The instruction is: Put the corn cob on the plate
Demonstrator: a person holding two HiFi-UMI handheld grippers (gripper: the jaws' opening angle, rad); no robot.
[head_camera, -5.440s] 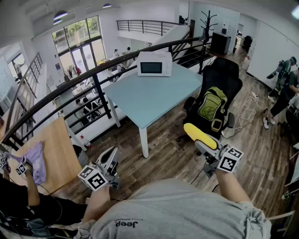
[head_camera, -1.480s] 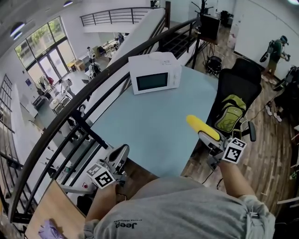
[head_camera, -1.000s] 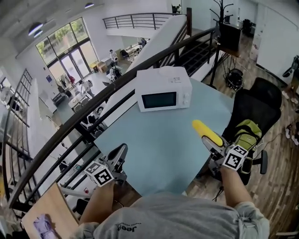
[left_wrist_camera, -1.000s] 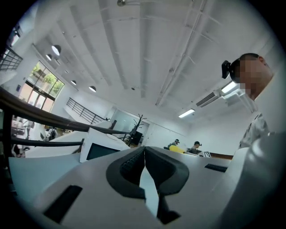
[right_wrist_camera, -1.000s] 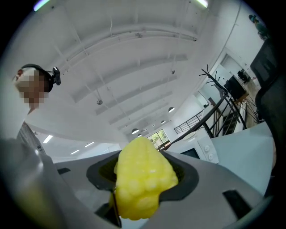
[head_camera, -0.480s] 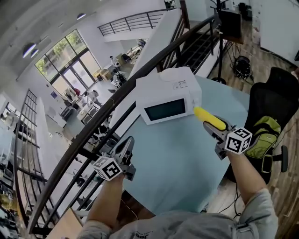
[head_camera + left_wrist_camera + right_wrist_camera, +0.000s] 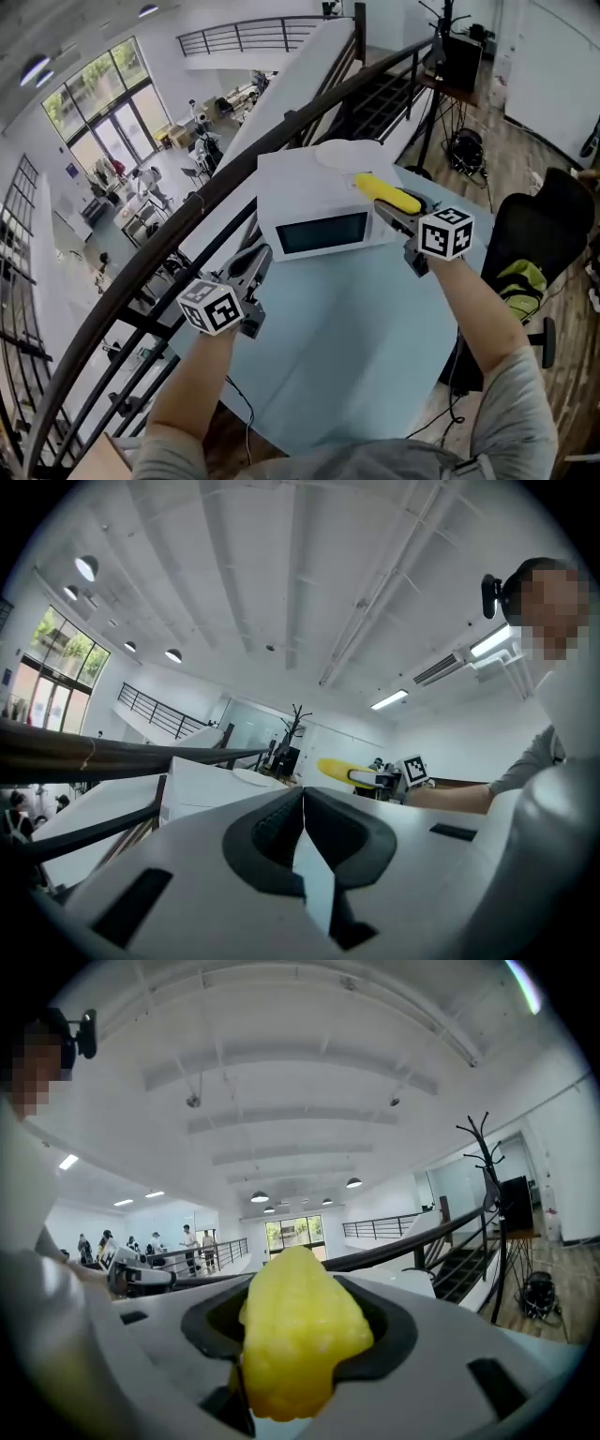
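My right gripper (image 7: pixel 386 208) is shut on a yellow corn cob (image 7: pixel 387 194), which sticks out ahead of the jaws over the right end of a white microwave (image 7: pixel 319 211). A white plate (image 7: pixel 343 154) lies on the microwave's top, just beyond the cob's tip. In the right gripper view the corn cob (image 7: pixel 298 1335) fills the gap between the jaws. My left gripper (image 7: pixel 260 256) hangs over the table's left edge in front of the microwave; its jaws are shut and hold nothing (image 7: pixel 302 803). The left gripper view also shows the corn cob (image 7: pixel 336 768) off to the right.
The microwave stands on a light blue table (image 7: pixel 356 328) beside a dark railing (image 7: pixel 159 248). A black office chair (image 7: pixel 542 239) with a green backpack (image 7: pixel 518 279) is at the right. Beyond the railing is a drop to a lower floor.
Both grippers have moved forward toward the microwave. The corn cob, earlier at the microwave's right front corner, is now over its top close to the plate.
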